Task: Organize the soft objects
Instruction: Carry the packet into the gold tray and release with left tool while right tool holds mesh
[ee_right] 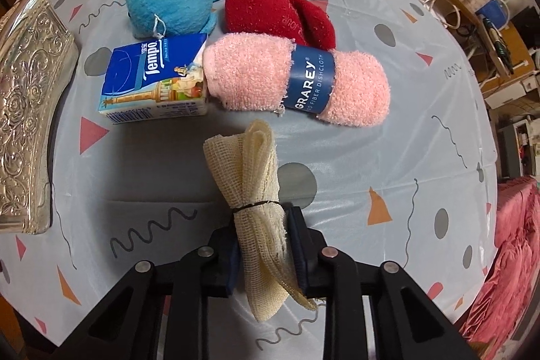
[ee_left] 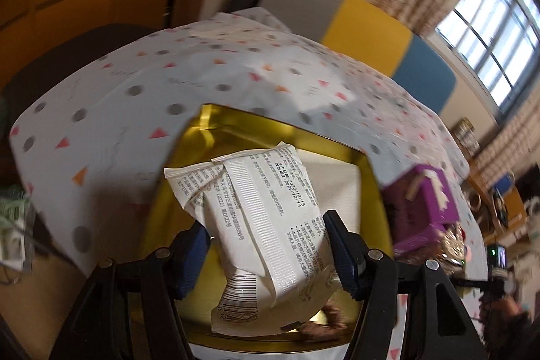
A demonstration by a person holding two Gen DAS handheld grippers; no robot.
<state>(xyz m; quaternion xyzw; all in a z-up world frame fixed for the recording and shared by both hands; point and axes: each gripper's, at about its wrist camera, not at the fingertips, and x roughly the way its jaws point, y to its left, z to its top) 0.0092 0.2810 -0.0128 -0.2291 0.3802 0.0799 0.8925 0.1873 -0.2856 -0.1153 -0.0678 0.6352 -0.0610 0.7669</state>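
The left gripper (ee_left: 266, 253) is clamped on a white printed packet (ee_left: 260, 225), its blue pads pressing both sides, and holds it above a gold tin (ee_left: 368, 171). The tin is open; inside lies a white folded sheet (ee_left: 341, 188), and something brown and fuzzy (ee_left: 332, 317) shows at its near edge, too blurred to name. The tin sits on a table under a patterned cloth (ee_left: 135, 97). A purple box (ee_left: 422, 201) stands just right of the tin.

The right gripper (ee_right: 265, 253) is closed on a cream mesh roll (ee_right: 253, 184), tied round the middle with a thin black band; the pads squeeze it below the band, and its far end rests on the cloth. Beyond it lie a pink dishcloth (ee_right: 256, 73) in a blue sleeve, touching a blue tissue pack (ee_right: 155, 80), with a red towel (ee_right: 270, 12) and a blue plush (ee_right: 168, 2) behind. An embossed silver lid (ee_right: 27, 110) lies at the left edge.
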